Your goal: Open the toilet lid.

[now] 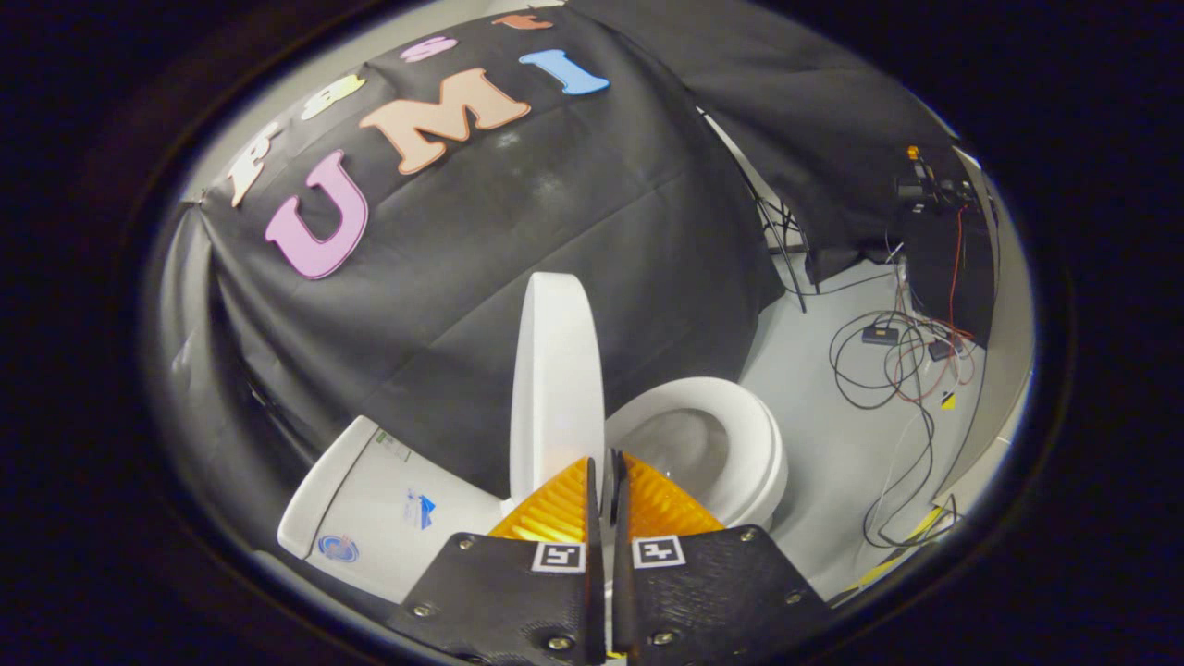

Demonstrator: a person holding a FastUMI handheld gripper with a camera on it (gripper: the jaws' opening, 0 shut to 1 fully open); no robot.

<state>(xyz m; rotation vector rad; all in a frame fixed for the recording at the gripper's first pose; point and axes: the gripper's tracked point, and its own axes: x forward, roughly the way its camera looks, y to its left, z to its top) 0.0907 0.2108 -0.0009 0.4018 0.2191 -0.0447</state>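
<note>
The white toilet lid [555, 370] stands raised, nearly upright, between the tank [370, 504] and the open seat and bowl [731, 435]. My gripper [605, 460] is at the lid's free edge. Its two fingers are drawn close together, and the lid's thin rim runs into the narrow gap between the fingertips. The fingers hide the lid's lowest part and the near side of the bowl. The seat ring lies flat on the bowl, and the bowl's pale inside shows just beyond the right finger.
Black cloth [518, 231] hangs behind the toilet as the booth wall. On the grey floor [832, 444] beyond the bowl lie tangled cables [888, 365] and small boxes. A stand's legs [786, 250] rise by the cloth's edge.
</note>
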